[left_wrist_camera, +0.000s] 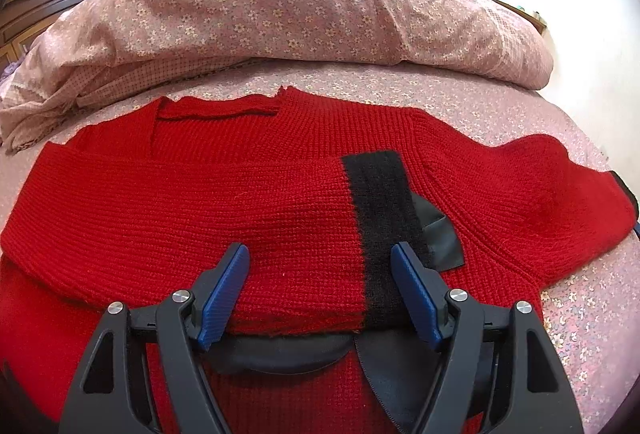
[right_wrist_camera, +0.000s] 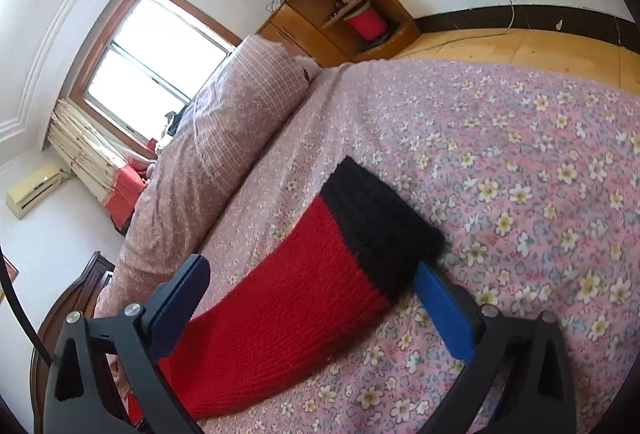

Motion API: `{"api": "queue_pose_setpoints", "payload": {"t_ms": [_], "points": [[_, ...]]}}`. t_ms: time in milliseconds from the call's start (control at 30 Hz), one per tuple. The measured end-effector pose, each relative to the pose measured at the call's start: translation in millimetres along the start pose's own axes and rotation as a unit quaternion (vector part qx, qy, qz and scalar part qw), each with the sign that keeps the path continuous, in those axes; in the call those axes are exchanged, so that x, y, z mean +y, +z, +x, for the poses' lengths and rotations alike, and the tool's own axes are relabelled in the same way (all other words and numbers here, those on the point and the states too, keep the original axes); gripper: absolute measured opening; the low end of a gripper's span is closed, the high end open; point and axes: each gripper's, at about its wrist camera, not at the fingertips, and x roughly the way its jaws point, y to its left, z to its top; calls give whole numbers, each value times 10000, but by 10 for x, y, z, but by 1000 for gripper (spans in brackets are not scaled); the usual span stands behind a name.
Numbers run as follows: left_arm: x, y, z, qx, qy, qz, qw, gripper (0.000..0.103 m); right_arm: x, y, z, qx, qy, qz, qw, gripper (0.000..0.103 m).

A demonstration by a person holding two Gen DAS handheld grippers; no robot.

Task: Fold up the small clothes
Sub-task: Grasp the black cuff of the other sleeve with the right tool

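1. Your left gripper point(left_wrist_camera: 320, 270) hangs over the red sweater point(left_wrist_camera: 200, 201), its jaws spread wide and gripping nothing; the blue pads point(left_wrist_camera: 224, 298) stand clear of the knit.
2. In the left wrist view the sweater lies flat on the floral bedsheet point(left_wrist_camera: 580, 314) and fills the middle of the picture, neckline point(left_wrist_camera: 218, 109) toward 12 o'clock.
3. One sleeve is folded across the chest, and its black cuff point(left_wrist_camera: 376, 218) sits between the jaws, closer to the pad at 3 o'clock.
4. A dark satin label or ribbon point(left_wrist_camera: 440, 234) pokes out from under that cuff, toward 3 o'clock of it.
5. The other sleeve point(left_wrist_camera: 540, 201) reaches out toward 3 o'clock, off toward the edge of the picture.
6. A rolled floral quilt point(left_wrist_camera: 300, 13) lies across the bed at 12 o'clock, beyond the neckline.
7. Your right gripper point(right_wrist_camera: 316, 298) is also wide open. A red sleeve with its black cuff point(right_wrist_camera: 376, 218) lies between the fingers on the sheet, but the pads are not pressing it.
8. In the right wrist view the cuff points toward 1 o'clock and the red part runs back toward 7 o'clock, under the gripper.
9. A wooden shelf unit point(right_wrist_camera: 340, 5) stands at 12 o'clock and a window point(right_wrist_camera: 156, 61) at 10 o'clock.
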Motion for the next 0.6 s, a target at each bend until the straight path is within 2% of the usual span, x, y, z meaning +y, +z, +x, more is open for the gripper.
{"api": "queue_pose_setpoints", "payload": {"t_ms": [33,100,133,200,233,300,467,600], "points": [[7,0,2,2,-7,-6,10000,69,9,0,-1,89,-91,38,9999,100],[5,-2,6,3,-7,-5,10000,69,-15,45,21,531,-501,267,9970,95],[9,-2,7,1,-9,-6,10000,69,-7,68,38,781,-699,484,9933,95],[9,-3,6,-1,-12,-8,10000,69,-12,87,33,963,-762,914,9882,98],[11,-3,6,0,-15,-10,10000,69,-29,91,33,932,-693,1122,9869,103],[10,-5,9,3,-24,-17,10000,69,-66,81,63,768,-503,1224,9882,103],[13,-7,9,3,-28,-21,10000,69,-40,93,98,223,-78,802,9965,103],[18,-5,15,5,-54,-40,10000,69,14,113,113,-148,146,599,9980,103]]}}
